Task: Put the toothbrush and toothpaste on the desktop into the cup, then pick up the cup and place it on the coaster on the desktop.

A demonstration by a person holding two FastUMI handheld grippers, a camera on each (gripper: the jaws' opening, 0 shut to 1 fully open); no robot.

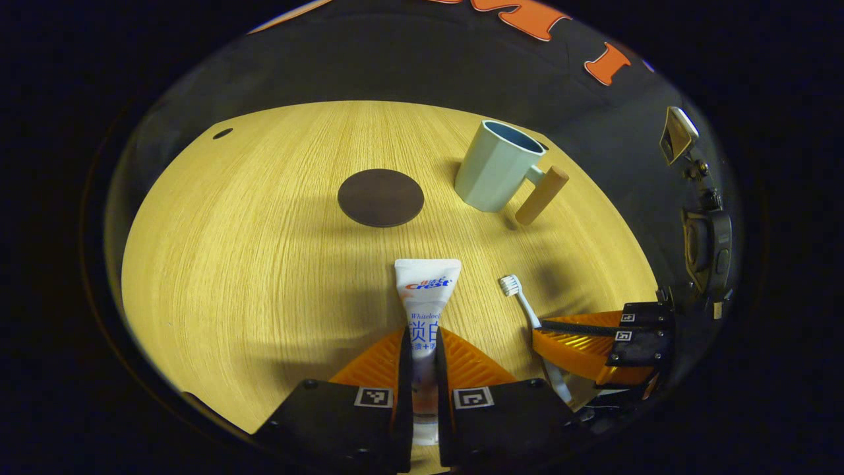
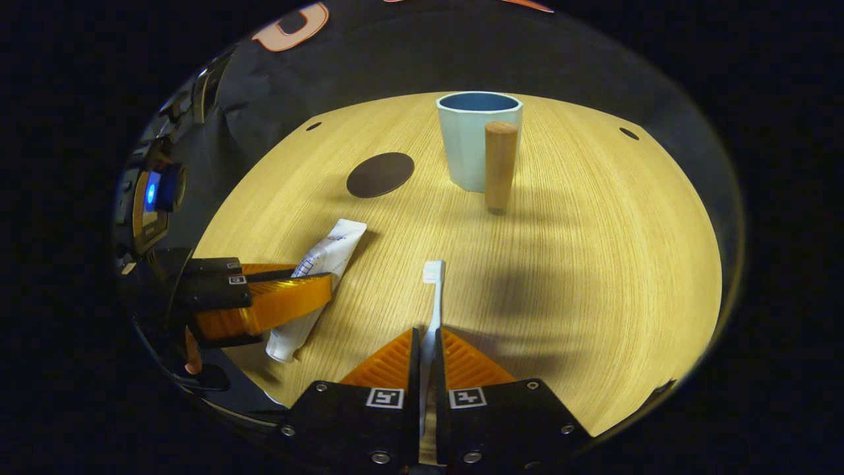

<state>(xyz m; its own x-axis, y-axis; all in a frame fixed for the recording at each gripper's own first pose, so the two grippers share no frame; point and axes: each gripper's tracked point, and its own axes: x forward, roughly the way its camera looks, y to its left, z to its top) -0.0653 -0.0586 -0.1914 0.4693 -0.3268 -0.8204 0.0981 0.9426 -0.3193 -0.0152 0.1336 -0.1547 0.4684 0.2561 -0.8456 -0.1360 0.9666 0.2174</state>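
My left gripper [image 1: 422, 340] is shut on a white toothpaste tube [image 1: 425, 293], whose flat end points toward the middle of the wooden table [image 1: 231, 264]. My right gripper [image 2: 427, 340] is shut on a white toothbrush [image 2: 432, 297], bristle end forward. A pale blue cup [image 1: 496, 166] with a wooden handle [image 1: 542, 195] stands upright at the back right; a dark round coaster [image 1: 380, 197] lies to its left. In the right gripper view the cup [image 2: 476, 138] stands straight ahead, the coaster [image 2: 380, 174] to its left, and the left gripper [image 2: 323, 285] holds the tube [image 2: 323, 264] at the left.
The right gripper [image 1: 537, 336] with the toothbrush [image 1: 517, 297] shows at the right in the left gripper view. Small dark holes [image 2: 628, 133] mark the table's far corners. Black cloth wall stands behind the table. Bare tabletop lies between the grippers and the cup.
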